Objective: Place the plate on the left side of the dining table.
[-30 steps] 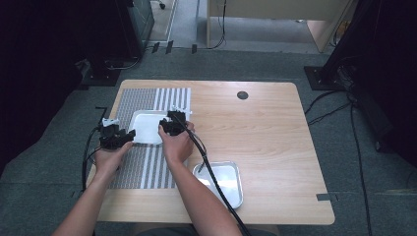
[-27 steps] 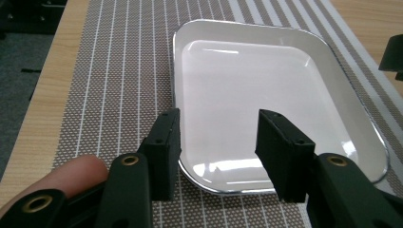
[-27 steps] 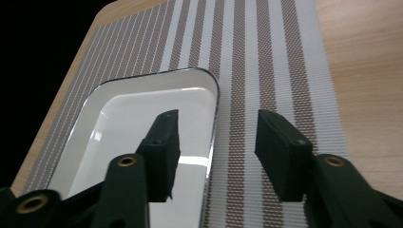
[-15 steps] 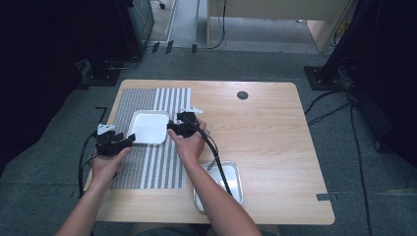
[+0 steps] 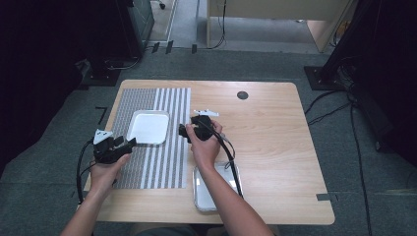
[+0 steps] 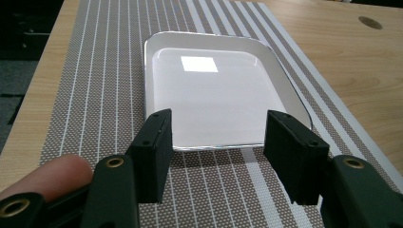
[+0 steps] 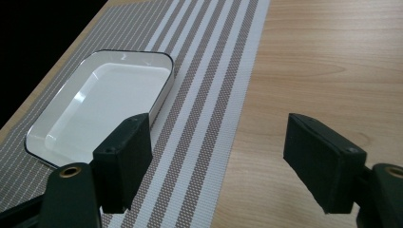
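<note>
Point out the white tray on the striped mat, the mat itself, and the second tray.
white tray (image 6: 214, 95), left gripper view, flat bottom.
striped mat (image 5: 162, 167), high view, near bare part.
second tray (image 5: 201, 194), high view, left rim.

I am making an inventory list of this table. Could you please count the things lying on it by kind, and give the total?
White trays: 2, one on the mat, one near the table's front edge
Striped placemat: 1
Total: 3
</note>
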`<state>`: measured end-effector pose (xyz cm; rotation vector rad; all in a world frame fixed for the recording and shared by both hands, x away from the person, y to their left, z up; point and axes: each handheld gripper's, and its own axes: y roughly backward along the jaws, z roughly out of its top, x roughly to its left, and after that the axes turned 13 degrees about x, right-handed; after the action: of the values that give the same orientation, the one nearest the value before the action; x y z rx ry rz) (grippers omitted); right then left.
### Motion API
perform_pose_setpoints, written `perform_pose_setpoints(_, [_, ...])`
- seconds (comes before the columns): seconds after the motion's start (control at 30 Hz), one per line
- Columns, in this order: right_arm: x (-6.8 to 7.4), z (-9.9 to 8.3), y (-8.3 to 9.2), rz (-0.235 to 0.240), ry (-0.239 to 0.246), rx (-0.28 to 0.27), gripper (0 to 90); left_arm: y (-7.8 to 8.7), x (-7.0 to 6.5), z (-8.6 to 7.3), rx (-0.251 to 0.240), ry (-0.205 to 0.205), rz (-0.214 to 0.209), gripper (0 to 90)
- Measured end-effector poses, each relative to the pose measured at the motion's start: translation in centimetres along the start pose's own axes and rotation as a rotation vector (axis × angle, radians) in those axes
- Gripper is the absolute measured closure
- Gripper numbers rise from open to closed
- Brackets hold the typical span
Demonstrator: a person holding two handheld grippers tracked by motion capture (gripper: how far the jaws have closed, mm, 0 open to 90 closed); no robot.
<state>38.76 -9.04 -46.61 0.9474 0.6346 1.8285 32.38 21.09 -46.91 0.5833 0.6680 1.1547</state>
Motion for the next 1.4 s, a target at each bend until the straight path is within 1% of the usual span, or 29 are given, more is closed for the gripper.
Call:
perform_pose_setpoints(0.07, [-0.2, -0.2, 0.3, 0.007, -0.008, 0.003, 24.9, 0.2, -0.1, -0.1, -0.004, -0.003, 0.002, 42.8])
perform_pose_setpoints(0.1, [-0.2, -0.2, 0.3, 0.007, -0.008, 0.003, 24.9, 0.3, -0.3, -0.3, -0.009, -0.008, 0.004, 42.8])
perform_pose_setpoints(0.13, [-0.4, -0.4, 0.7, 0.004, -0.006, 0.003, 24.8, 0.6, -0.4, -0.6, -0.013, -0.012, 0.005, 42.3])
perform_pose_setpoints(0.2, [-0.5, -0.5, 0.9, 0.002, -0.002, 0.005, 24.7, 0.7, -0.5, -0.7, -0.012, -0.011, -0.001, 42.0])
perform_pose_setpoints(0.3, [-1.0, -0.9, 1.8, 0.001, 0.017, 0.007, 24.1, 1.1, -0.8, -1.3, -0.021, -0.006, -0.014, 41.7])
perform_pose_setpoints(0.4, [-1.5, -1.3, 2.3, -0.019, 0.035, -0.007, 24.7, 1.4, -0.9, -1.6, -0.025, -0.017, -0.003, 41.5])
perform_pose_setpoints(0.53, [-2.1, -1.7, 3.0, -0.014, 0.031, -0.014, 24.6, 1.5, -0.9, -2.1, -0.019, -0.017, 0.000, 41.0])
perform_pose_setpoints(0.6, [-2.3, -1.9, 3.4, -0.014, 0.037, -0.016, 24.2, 1.6, -1.0, -2.3, -0.018, -0.018, -0.001, 40.6])
perform_pose_setpoints(0.63, [-2.5, -2.1, 3.6, -0.016, 0.040, -0.017, 23.9, 1.7, -1.1, -2.6, -0.015, -0.026, -0.004, 40.6])
perform_pose_setpoints(0.73, [-2.8, -2.3, 4.0, -0.013, 0.043, -0.022, 23.5, 1.9, -1.3, -2.9, -0.013, -0.028, -0.006, 39.3])
perform_pose_setpoints(0.77, [-3.2, -2.5, 4.4, -0.015, 0.048, -0.022, 23.0, 2.0, -1.4, -3.2, -0.012, -0.029, -0.007, 38.5])
perform_pose_setpoints(0.8, [-3.2, -2.5, 4.4, -0.015, 0.048, -0.022, 23.0, 2.0, -1.4, -3.2, -0.012, -0.029, -0.007, 37.9])
perform_pose_setpoints(0.87, [-3.6, -2.8, 4.8, -0.017, 0.051, -0.025, 22.7, 2.2, -1.6, -3.5, -0.012, -0.031, -0.022, 37.2])
perform_pose_setpoints(0.9, [-4.1, -3.0, 5.2, -0.022, 0.051, -0.026, 22.6, 2.4, -1.7, -3.8, -0.007, -0.035, -0.037, 35.5])
perform_pose_setpoints(0.93, [-4.1, -3.0, 5.2, -0.022, 0.051, -0.026, 22.6, 2.4, -1.7, -3.8, -0.007, -0.035, -0.037, 34.9])
perform_pose_setpoints(0.97, [-4.5, -3.3, 5.6, -0.026, 0.052, -0.028, 22.4, 2.5, -2.0, -4.1, -0.003, -0.042, -0.044, 33.1])
perform_pose_setpoints(1.0, [-4.7, -3.4, 5.8, -0.027, 0.050, -0.029, 22.4, 2.5, -2.0, -4.1, -0.003, -0.042, -0.044, 31.9])
perform_pose_setpoints(1.03, [-5.0, -3.5, 6.1, -0.030, 0.050, -0.030, 22.4, 2.6, -2.2, -4.3, -0.001, -0.051, -0.045, 30.2])
perform_pose_setpoints(1.07, [-5.1, -3.6, 6.2, -0.030, 0.047, -0.030, 22.4, 2.7, -2.2, -4.4, 0.000, -0.051, -0.053, 29.2])
perform_pose_setpoints(1.13, [-5.4, -3.7, 6.5, -0.032, 0.049, -0.031, 22.3, 2.7, -2.3, -4.5, 0.002, -0.055, -0.055, 26.7])
perform_pose_setpoints(1.17, [-5.8, -3.9, 7.0, -0.039, 0.052, -0.039, 22.2, 2.9, -2.3, -4.8, -0.002, -0.054, -0.062, 25.4])
perform_pose_setpoints(1.27, [-6.4, -4.3, 7.7, -0.051, 0.055, -0.044, 22.2, 3.0, -2.4, -5.1, -0.005, -0.055, -0.053, 24.0])
perform_pose_setpoints(1.3, [-6.8, -4.4, 7.9, -0.055, 0.055, -0.047, 22.2, 3.1, -2.3, -5.5, -0.006, -0.057, -0.037, 24.1])
perform_pose_setpoints(1.33, [-6.8, -4.4, 7.9, -0.055, 0.055, -0.047, 22.2, 3.1, -2.3, -5.5, -0.006, -0.057, -0.037, 24.0])
perform_pose_setpoints(1.37, [-7.3, -4.7, 8.3, -0.064, 0.051, -0.047, 22.2, 3.1, -2.2, -5.7, 0.000, -0.055, -0.033, 23.6])
perform_pose_setpoints(1.4, [-7.3, -4.7, 8.3, -0.064, 0.051, -0.047, 22.2, 3.1, -2.2, -5.8, 0.001, -0.056, -0.026, 23.6])
